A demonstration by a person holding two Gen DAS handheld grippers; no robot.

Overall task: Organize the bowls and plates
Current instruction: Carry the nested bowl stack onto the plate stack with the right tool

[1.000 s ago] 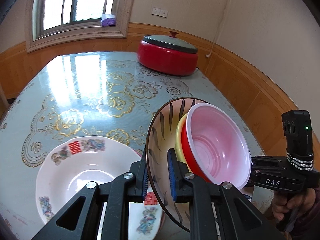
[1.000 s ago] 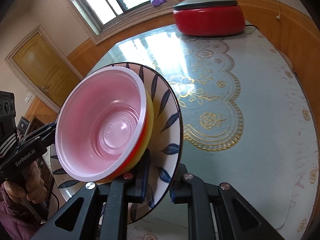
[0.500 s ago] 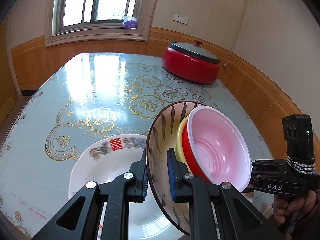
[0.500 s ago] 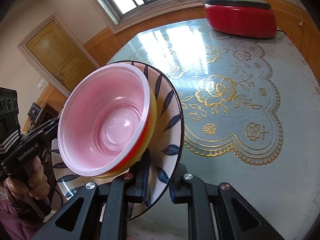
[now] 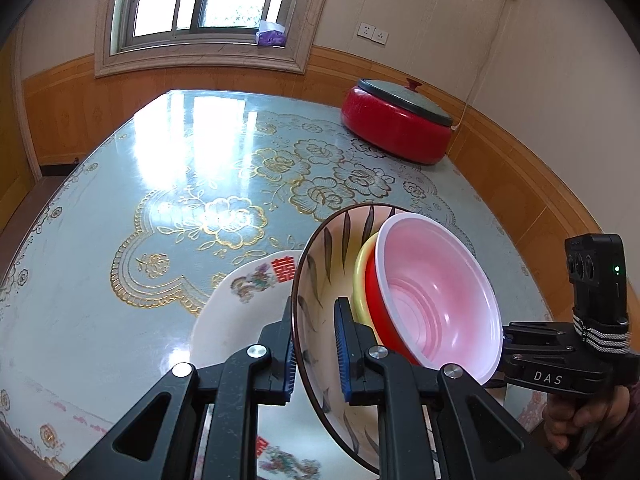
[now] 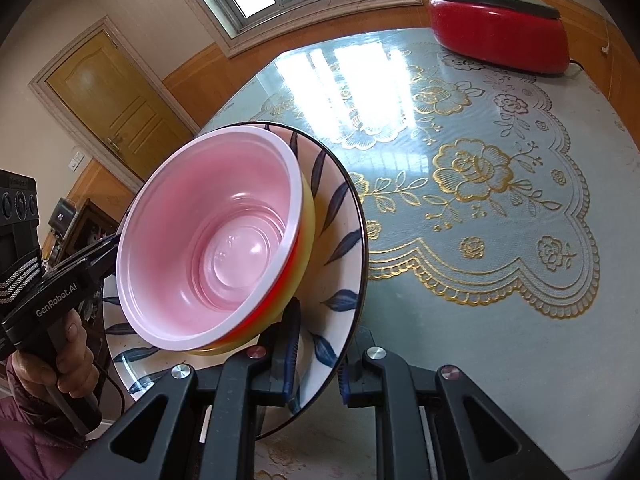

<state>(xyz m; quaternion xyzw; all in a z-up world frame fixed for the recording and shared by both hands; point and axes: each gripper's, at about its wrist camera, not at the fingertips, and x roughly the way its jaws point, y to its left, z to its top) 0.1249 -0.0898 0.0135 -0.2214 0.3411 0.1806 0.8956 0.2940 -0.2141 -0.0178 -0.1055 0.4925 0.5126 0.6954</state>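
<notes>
Both grippers hold one blue-leaf plate by opposite rims, lifted and tilted. A red bowl with pink inside sits nested in a yellow bowl on that plate. My left gripper is shut on the plate's near rim. My right gripper is shut on its other rim. A white flowered plate lies on the table under the left gripper, partly hidden.
A red electric pot with a grey lid stands at the table's far right by the wall. The table has a blue cloth with gold flowers. A wooden door is at the left.
Both grippers have raised the blue-leaf plate with its bowls and drawn it back; the white flowered plate now sits lower and more hidden. The grips are unchanged.
</notes>
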